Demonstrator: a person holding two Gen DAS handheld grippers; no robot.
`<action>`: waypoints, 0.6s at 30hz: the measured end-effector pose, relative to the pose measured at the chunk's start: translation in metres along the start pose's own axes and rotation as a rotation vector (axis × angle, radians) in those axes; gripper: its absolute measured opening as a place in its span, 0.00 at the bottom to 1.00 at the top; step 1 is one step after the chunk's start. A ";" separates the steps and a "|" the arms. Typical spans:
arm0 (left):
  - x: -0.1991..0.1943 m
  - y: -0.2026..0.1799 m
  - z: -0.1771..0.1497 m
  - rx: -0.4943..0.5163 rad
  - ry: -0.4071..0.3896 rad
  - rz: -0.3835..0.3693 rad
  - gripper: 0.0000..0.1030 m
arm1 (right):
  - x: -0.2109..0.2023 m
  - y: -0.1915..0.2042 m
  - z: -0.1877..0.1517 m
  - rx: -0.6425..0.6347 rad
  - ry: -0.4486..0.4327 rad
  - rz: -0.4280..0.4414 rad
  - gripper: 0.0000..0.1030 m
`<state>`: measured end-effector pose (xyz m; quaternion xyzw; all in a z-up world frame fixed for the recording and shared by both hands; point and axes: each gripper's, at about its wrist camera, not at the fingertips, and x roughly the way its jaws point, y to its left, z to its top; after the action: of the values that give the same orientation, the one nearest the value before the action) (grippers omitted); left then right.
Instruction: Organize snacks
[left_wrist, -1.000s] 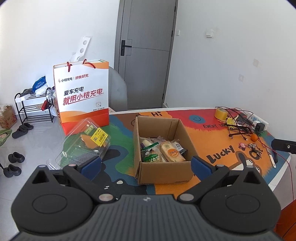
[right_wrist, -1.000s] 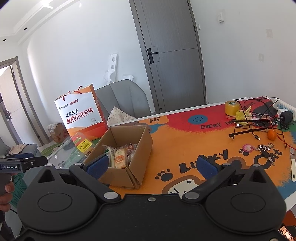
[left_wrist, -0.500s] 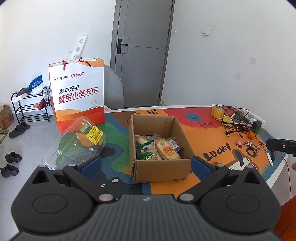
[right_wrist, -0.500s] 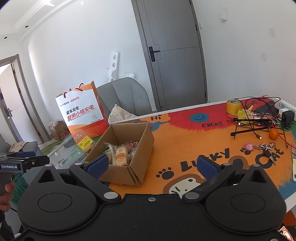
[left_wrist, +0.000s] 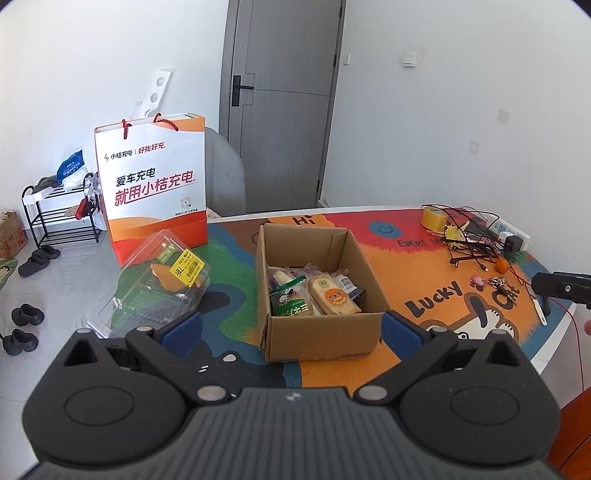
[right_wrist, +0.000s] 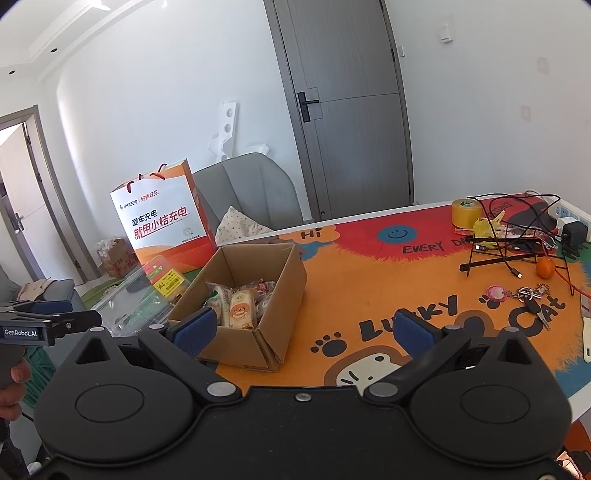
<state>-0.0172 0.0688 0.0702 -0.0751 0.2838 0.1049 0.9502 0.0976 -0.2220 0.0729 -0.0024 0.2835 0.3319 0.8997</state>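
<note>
An open cardboard box (left_wrist: 325, 339) stands on the colourful table mat (left_wrist: 406, 273), holding several wrapped snacks (left_wrist: 314, 295); it also shows in the right wrist view (right_wrist: 280, 295). A clear plastic clamshell (left_wrist: 159, 291) with a yellow label lies left of the box. My left gripper (left_wrist: 291, 328) is open and empty, held back from the box's near wall. My right gripper (right_wrist: 306, 328) is open and empty, near the table's front edge, right of the box.
An orange and white paper bag (left_wrist: 155, 184) stands behind the clamshell. Tape roll (left_wrist: 433, 218), cables and a wire stand (right_wrist: 502, 251), a small orange (right_wrist: 546, 267) and keys (right_wrist: 528, 295) crowd the table's right end. A grey chair (right_wrist: 251, 199) stands behind the table.
Both grippers have pulled back and risen slightly, so the box and table look a little farther away. Both stay open and nothing on the table moved.
</note>
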 end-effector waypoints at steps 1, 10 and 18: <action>0.000 0.000 0.000 0.002 -0.001 0.001 0.99 | 0.000 0.000 0.000 0.001 0.000 0.000 1.00; 0.003 0.000 -0.001 0.004 0.007 -0.001 0.99 | 0.001 0.001 -0.001 -0.004 0.005 0.005 1.00; 0.004 -0.003 -0.003 0.010 0.010 -0.005 0.99 | 0.002 0.001 -0.002 -0.004 0.010 0.008 1.00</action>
<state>-0.0151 0.0661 0.0660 -0.0715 0.2887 0.1010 0.9494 0.0973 -0.2207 0.0709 -0.0047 0.2872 0.3359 0.8970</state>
